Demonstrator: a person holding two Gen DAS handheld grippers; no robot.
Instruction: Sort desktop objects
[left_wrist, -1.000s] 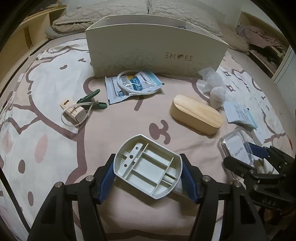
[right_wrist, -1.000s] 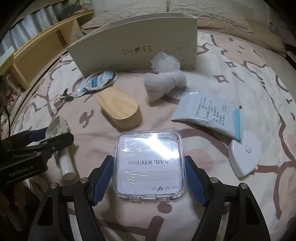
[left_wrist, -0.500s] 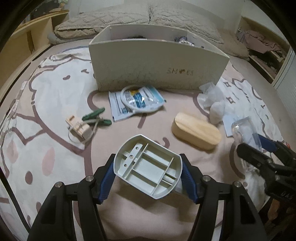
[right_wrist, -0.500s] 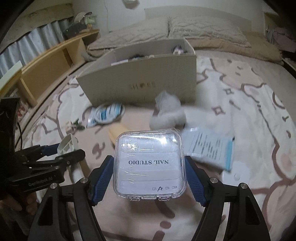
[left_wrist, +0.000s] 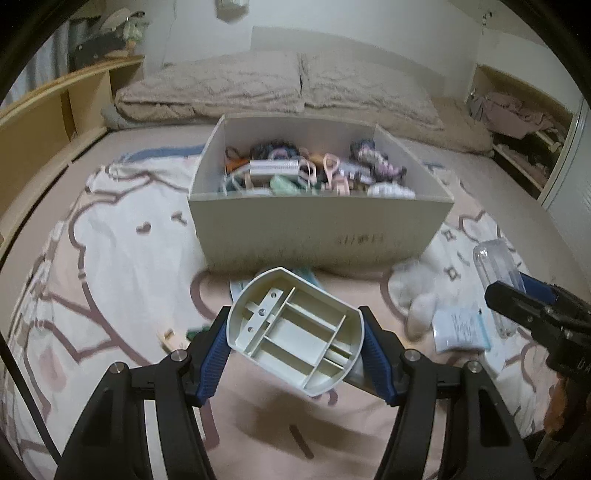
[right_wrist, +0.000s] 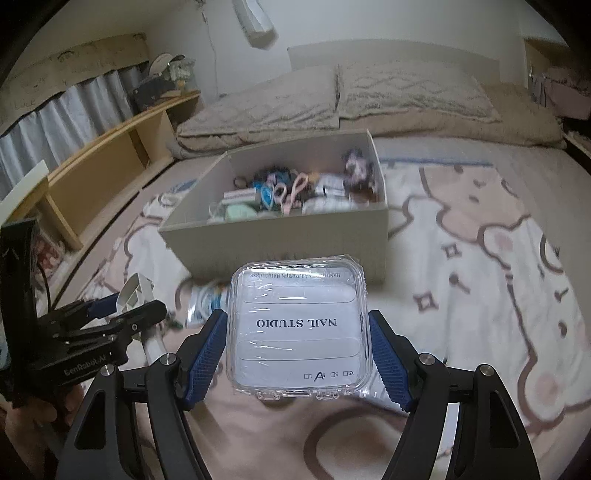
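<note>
My left gripper is shut on a grey-white ribbed plastic base and holds it in the air in front of the white storage box. My right gripper is shut on a clear "NAIL STUDIO" case, also lifted before the box. The box is open on top and holds several small items. Each gripper shows in the other's view: the right, the left.
On the patterned bed cover lie a white cloth bundle, a printed pouch, a blue-white packet and a small wooden clip. Pillows lie behind the box. A wooden shelf runs along the left.
Both grippers have risen and tilted up with their loads, closer to the box. The inside of the box now shows; the items on the bed have dropped low or out of sight.
</note>
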